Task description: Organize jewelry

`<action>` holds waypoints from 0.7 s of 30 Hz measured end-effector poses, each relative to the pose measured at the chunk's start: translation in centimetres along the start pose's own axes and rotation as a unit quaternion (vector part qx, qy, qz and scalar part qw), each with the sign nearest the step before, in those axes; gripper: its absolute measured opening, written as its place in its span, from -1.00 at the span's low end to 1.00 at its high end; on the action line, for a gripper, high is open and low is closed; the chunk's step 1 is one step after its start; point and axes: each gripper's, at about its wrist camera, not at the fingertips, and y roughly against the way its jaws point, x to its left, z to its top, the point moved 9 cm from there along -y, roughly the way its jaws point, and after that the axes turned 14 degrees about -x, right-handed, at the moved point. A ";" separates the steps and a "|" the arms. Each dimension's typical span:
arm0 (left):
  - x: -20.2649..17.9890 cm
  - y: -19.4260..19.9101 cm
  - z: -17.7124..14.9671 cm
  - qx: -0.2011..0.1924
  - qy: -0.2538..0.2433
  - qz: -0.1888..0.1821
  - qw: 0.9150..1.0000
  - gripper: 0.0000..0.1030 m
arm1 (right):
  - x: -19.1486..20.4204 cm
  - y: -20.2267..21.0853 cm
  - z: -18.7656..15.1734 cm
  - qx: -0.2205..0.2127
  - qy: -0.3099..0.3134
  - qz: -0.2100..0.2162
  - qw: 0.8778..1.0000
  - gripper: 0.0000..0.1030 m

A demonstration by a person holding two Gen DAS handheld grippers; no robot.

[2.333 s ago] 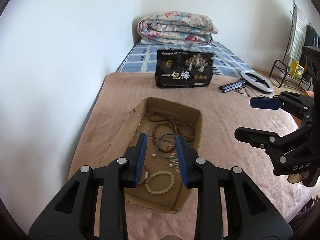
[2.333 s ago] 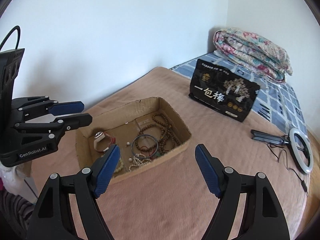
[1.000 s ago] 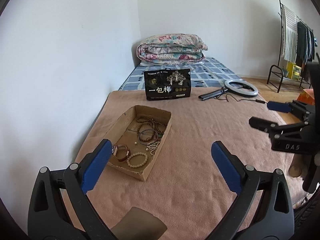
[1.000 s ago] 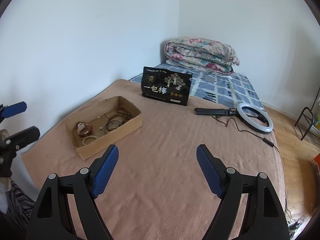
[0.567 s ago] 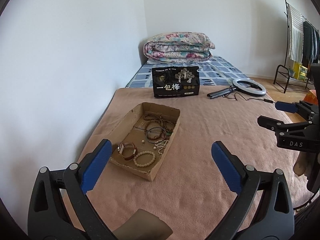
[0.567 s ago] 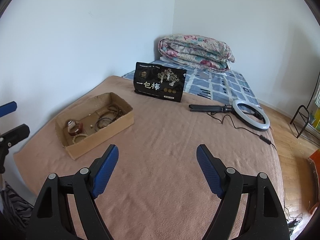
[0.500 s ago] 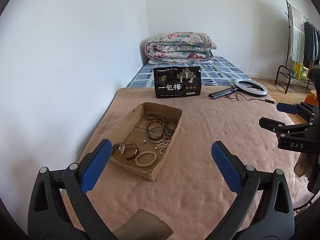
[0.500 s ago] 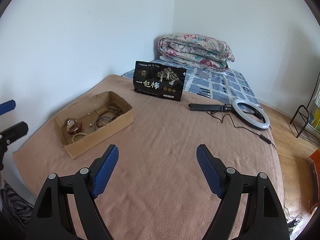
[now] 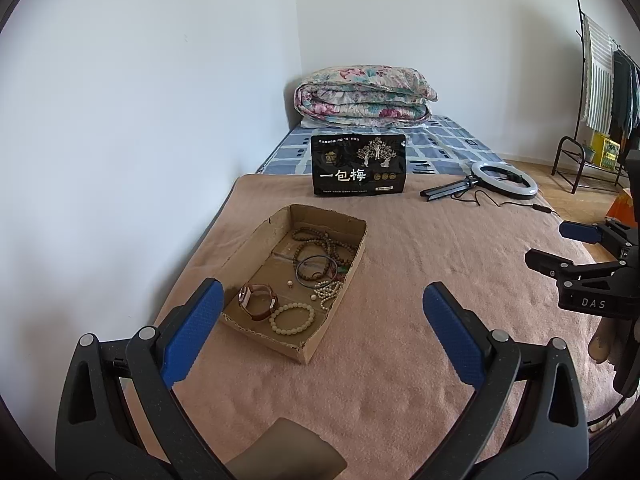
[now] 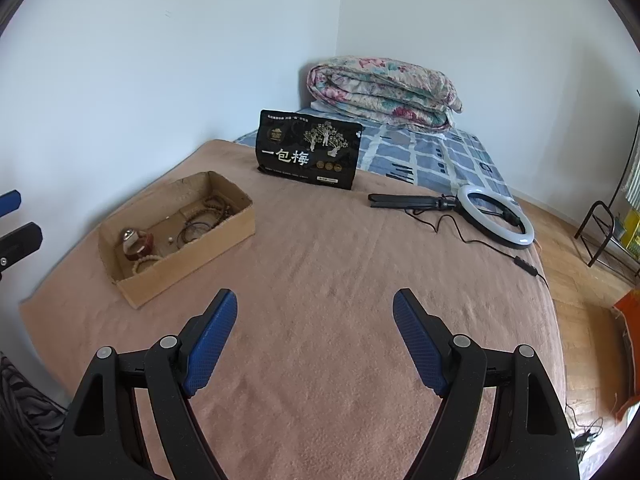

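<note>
**Ana:** Pink blanket [image 9: 400,272] over a bed in a white-walled corner, and both grippers hang above it with nothing in them.

**Ben:** Left gripper [image 9: 324,316] first: blue fingers [image 9: 192,336] spread wide, tilted down at the blanket. Cardboard box [image 9: 256,246] lies just ahead of it, toward its left finger.

**Ana:** Inside, nearest the gripper, a brown-strapped watch [image 9: 258,300] beside a pale bead bracelet [image 9: 292,318]. Farther in, a dark bangle [image 9: 314,266] and brown bead strands [image 9: 320,242].

**Ben:** Right gripper [image 10: 316,340] is spread wide too, level over bare blanket. For this one the box [image 10: 192,256] sits ahead and off to the left, well apart.

**Ana:** Far beyond both, a black snack bag [image 10: 308,154] stands upright, folded floral quilt [image 10: 384,92] behind it.

**Ben:** Ring light [image 10: 496,214] lies flat, ahead and right of the right gripper.
</note>
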 end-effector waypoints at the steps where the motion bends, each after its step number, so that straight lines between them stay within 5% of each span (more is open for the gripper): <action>1: 0.0 0.0 0.0 0.000 0.000 -0.001 1.000 0.97 | 0.0 0.0 0.0 0.000 0.000 0.000 1.000 0.56; 21: 0.4 -0.2 0.1 0.000 0.004 0.007 1.000 0.97 | -0.1 -0.1 -0.4 0.007 0.000 -0.003 1.000 0.56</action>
